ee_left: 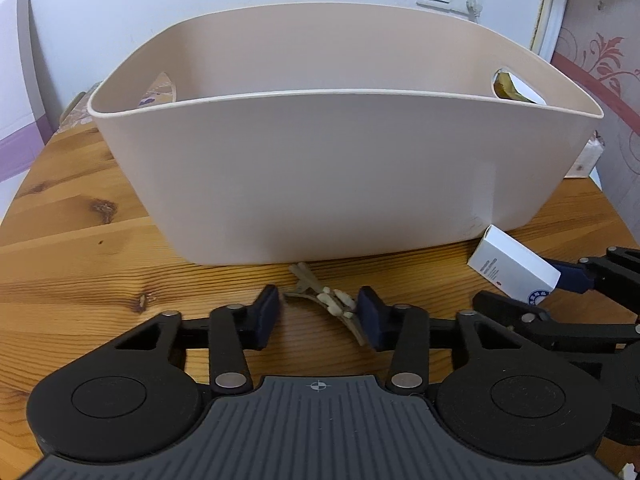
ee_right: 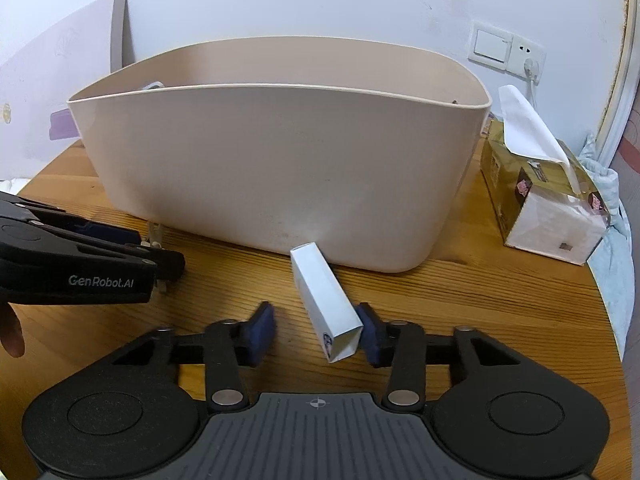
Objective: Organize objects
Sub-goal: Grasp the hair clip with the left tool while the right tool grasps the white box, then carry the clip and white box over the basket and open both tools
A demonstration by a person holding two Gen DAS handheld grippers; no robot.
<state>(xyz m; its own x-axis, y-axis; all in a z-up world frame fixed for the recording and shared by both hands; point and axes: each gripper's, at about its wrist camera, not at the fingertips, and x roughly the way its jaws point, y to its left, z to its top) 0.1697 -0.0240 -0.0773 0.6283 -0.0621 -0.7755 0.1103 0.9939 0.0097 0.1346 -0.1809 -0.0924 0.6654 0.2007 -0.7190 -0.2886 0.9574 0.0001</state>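
The left hand-held gripper [ee_left: 318, 316] is spread wide and low over the wooden surface [ee_left: 100, 272], holding nothing; a beige hair clip [ee_left: 328, 300] lies between its pads, nearer the right one and possibly touching it, so closing should pinch the clip. Just ahead stands the beige storage bin [ee_left: 332, 172], probably where things are meant to go.

The right hand-held gripper [ee_right: 316, 330] is also wide open and empty. A small white box [ee_right: 326, 304] lies flat between its pads, its near end against the right pad, its far end angled toward the bin's base. That slant suggests the jaws may need squaring first. A tissue box [ee_right: 540, 200] sits well off to the right.
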